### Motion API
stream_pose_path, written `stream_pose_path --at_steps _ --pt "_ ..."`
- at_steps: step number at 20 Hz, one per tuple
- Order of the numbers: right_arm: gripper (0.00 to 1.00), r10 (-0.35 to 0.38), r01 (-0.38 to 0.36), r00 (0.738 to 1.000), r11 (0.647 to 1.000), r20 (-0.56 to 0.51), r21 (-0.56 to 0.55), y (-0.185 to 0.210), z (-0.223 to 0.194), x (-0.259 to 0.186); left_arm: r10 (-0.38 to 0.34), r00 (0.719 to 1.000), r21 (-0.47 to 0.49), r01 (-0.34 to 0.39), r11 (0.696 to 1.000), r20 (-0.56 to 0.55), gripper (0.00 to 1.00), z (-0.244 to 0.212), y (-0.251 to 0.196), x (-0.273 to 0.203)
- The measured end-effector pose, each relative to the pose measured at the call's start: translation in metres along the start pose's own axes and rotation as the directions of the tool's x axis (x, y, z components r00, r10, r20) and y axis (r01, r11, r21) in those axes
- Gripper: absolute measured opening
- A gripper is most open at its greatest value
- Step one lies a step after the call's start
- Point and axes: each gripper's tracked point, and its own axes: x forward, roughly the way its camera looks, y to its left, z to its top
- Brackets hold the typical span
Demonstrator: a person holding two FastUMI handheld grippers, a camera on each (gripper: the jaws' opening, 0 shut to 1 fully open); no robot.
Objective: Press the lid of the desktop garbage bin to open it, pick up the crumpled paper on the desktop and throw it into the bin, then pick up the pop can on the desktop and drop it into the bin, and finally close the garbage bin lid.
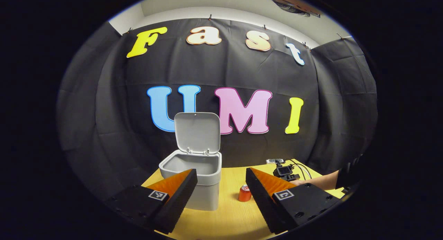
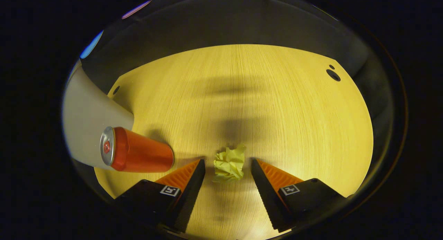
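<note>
The grey desktop garbage bin (image 1: 193, 177) stands on the yellow wood-grain surface (image 1: 228, 215) with its lid (image 1: 197, 132) swung up and back, upright on its hinges against the booth's black cloth wall. The inside of the bin shows as an open grey well. In the left gripper view it sits straight ahead of the left hand-held gripper (image 1: 221, 176), whose left finger covers part of the bin's front wall; the jaws are spread wide with nothing between them but open surface.

The orange pop can (image 1: 245, 193) stands upright just beside the bin, ahead of the left hand-held gripper and close to its right finger. Beyond it, at the far right edge of the surface, lie a small black device (image 1: 284, 171) with cables and a person's forearm (image 1: 320, 180).

In the right gripper view, the crumpled yellow paper (image 2: 229, 164) lies on the surface directly between the tips of the right hand-held gripper (image 2: 228, 164), which points down at the surface. Its jaws are released, a gap showing on each side of the paper. The pop can (image 2: 136, 154) is off to that gripper's left, in front of the bin's pale wall (image 2: 86, 126).
</note>
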Motion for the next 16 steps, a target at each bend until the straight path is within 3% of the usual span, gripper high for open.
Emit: stream_pose_path --at_steps 4,5,7,8,9,16 --pt "0.66 -0.008 0.008 1.0 1.0 -0.002 -0.013 -0.005 0.0 0.002 -0.017 1.0 0.006 0.017 1.0 -0.005 0.95 -0.001 -0.008 0.005" --pt "0.54 -0.008 0.008 1.0 1.0 0.007 -0.019 -0.005 0.001 0.003 -0.021 1.0 0.005 0.021 1.0 -0.007 0.96 -0.003 -0.009 0.004" --pt "0.53 -0.026 0.027 0.999 0.999 0.035 -0.04 -0.008 0.003 0.0 -0.028 0.999 -0.002 0.028 1.0 -0.014 0.95 -0.006 -0.013 0.005" --pt "0.39 -0.032 0.035 0.997 0.998 0.064 -0.049 -0.008 0.008 -0.004 -0.032 0.999 -0.004 0.032 0.999 -0.02 0.96 -0.008 -0.015 0.004" --pt "0.5 -0.036 0.042 0.994 0.998 0.1 -0.052 -0.008 0.016 -0.011 -0.035 0.999 -0.004 0.035 0.999 -0.024 0.95 -0.011 -0.015 0.003" --pt "0.49 0.021 -0.018 0.949 1.0 0.316 -0.012 0.002 0.07 -0.085 -0.08 0.996 -0.017 0.08 0.997 -0.042 0.96 -0.025 -0.025 0.006"
